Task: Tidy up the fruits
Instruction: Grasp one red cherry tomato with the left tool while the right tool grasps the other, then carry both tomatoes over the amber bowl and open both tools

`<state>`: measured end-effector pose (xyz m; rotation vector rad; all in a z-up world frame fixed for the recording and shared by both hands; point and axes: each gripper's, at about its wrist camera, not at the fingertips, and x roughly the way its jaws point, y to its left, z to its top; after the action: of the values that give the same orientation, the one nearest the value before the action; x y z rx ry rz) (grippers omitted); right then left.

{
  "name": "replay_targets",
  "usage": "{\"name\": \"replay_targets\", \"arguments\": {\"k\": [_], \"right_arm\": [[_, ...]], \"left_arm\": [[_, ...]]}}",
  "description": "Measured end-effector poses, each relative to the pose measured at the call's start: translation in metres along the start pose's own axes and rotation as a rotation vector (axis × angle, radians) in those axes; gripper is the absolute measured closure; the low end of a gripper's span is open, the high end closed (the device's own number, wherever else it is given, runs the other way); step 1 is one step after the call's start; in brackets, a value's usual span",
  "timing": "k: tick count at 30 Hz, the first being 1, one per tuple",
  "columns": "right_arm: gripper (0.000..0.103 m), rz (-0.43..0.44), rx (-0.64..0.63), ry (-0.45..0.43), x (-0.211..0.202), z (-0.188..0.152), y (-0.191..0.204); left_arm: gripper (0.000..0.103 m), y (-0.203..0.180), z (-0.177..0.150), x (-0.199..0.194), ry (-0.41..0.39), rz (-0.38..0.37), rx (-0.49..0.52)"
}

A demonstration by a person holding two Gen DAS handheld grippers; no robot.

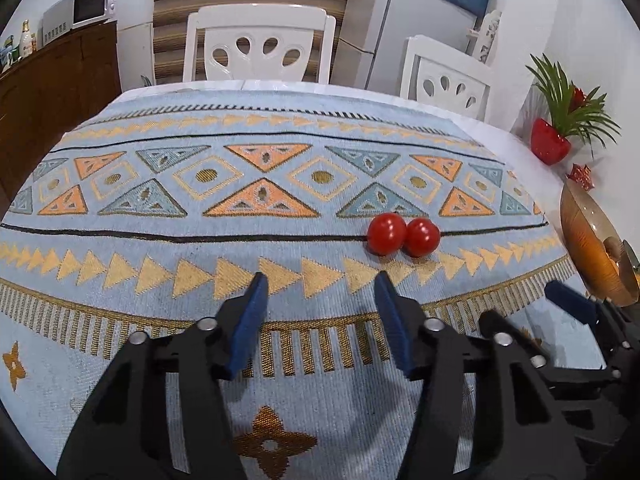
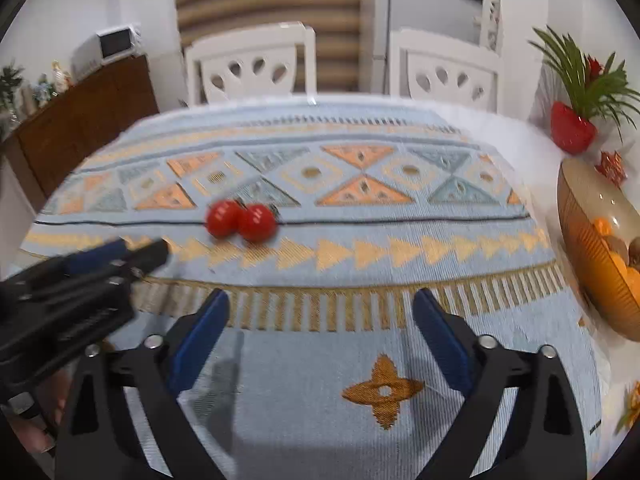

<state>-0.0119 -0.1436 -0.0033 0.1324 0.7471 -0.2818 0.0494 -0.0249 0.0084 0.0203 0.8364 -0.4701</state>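
In the left wrist view, the left gripper (image 1: 320,280) hangs low over the near part of the table, its blue-padded jaws apart with nothing between them, pointing toward the far edge. Two red tomatoes (image 1: 403,234) lie touching each other on the patterned tablecloth (image 1: 160,200), just beyond the right-hand finger and slightly to its right. At the table's right edge stands an amber bowl (image 1: 588,236), and the right gripper (image 1: 572,300) reaches in beside it at the near right; from here I cannot tell how its jaws stand. Two white chairs (image 1: 260,44) stand behind the far edge, and a red vase with green leaves (image 1: 550,142) sits at the far right corner. In the right wrist view, which is somewhat blurred, the right gripper (image 2: 322,300) also hovers over the near part of the table with its jaws wide apart and empty. The tomatoes (image 2: 241,220) lie ahead and to its left, near the middle of the cloth. The left gripper (image 2: 132,252) enters from the near left edge, its tips close to the tomatoes but not touching them. The amber bowl (image 2: 580,216) at the right edge holds orange fruit (image 2: 602,226).
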Motion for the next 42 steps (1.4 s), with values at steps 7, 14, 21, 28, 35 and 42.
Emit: {"name": "replay_targets", "arguments": {"k": [7,14,21,28,35,42], "right_arm": [[0.062,0.197,0.162,0.153,0.007,0.014,-0.031],[0.06,0.308,0.134,0.193,0.014,0.061,-0.02],[0.062,0.376,0.195,0.209,0.054,0.064,-0.019],[0.062,0.399,0.236,0.234,0.078,0.061,-0.026],[0.074,0.419,0.221,0.248,0.084,0.057,-0.016],[0.074,0.442,0.293,0.196,0.057,0.049,-0.05]], "left_arm": [[0.064,-0.008,0.008,-0.019,0.064,-0.099,0.051],[0.077,-0.044,0.034,-0.006,0.128,-0.077,0.3],[0.081,-0.04,0.037,0.039,0.157,-0.162,0.27],[0.083,-0.035,0.037,0.052,0.159,-0.167,0.266],[0.079,-0.032,0.039,0.047,0.164,-0.14,0.312],[0.077,-0.043,0.047,0.047,0.152,-0.15,0.328]]}}
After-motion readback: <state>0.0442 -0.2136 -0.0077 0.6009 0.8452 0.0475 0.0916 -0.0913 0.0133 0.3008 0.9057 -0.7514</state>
